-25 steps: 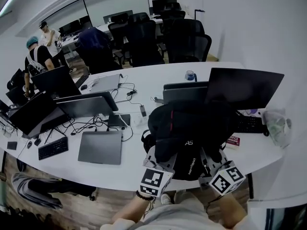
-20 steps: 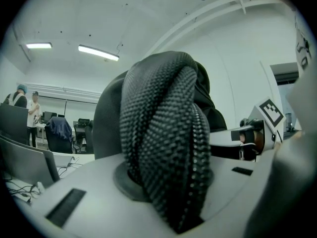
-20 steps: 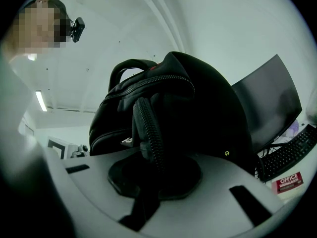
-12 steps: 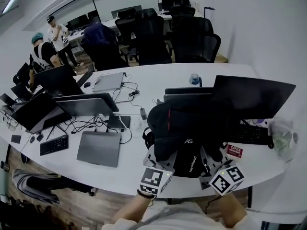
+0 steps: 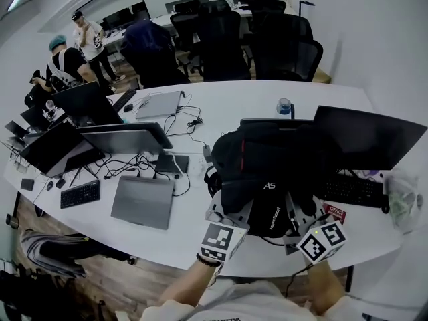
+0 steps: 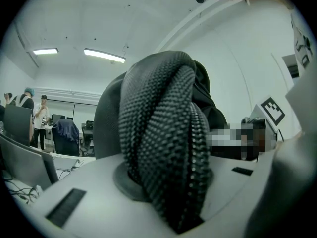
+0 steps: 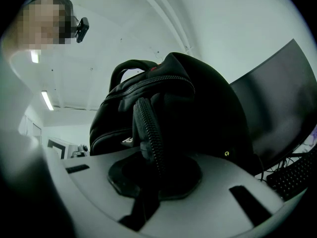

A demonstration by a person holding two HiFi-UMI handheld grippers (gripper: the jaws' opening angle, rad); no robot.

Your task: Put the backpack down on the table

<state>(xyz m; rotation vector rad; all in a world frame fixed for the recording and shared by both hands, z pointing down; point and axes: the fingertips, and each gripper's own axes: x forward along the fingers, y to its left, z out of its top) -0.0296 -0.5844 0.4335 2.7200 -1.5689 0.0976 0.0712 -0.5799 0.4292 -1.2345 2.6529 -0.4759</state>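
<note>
A black backpack (image 5: 274, 169) hangs over the near part of the white table (image 5: 221, 99); whether its base touches the tabletop I cannot tell. My left gripper (image 5: 231, 214) is at its lower left and my right gripper (image 5: 299, 214) at its lower right. In the left gripper view, the left gripper (image 6: 163, 182) is shut on a thick mesh shoulder strap (image 6: 163, 133). In the right gripper view, the right gripper (image 7: 153, 177) is shut on a thinner padded strap (image 7: 147, 128), with the bag's body (image 7: 198, 108) just beyond.
A dark monitor (image 5: 368, 136) and keyboard (image 5: 351, 189) stand right of the bag, with a laptop (image 5: 267, 121) and a can (image 5: 284, 105) behind it. A closed grey laptop (image 5: 142, 202), cables and more laptops lie to the left. Office chairs (image 5: 221, 39) and people (image 5: 67, 65) are beyond.
Both grippers and the backpack have moved forward, away from the table's near edge and further over the tabletop. The grips on the straps look unchanged.
</note>
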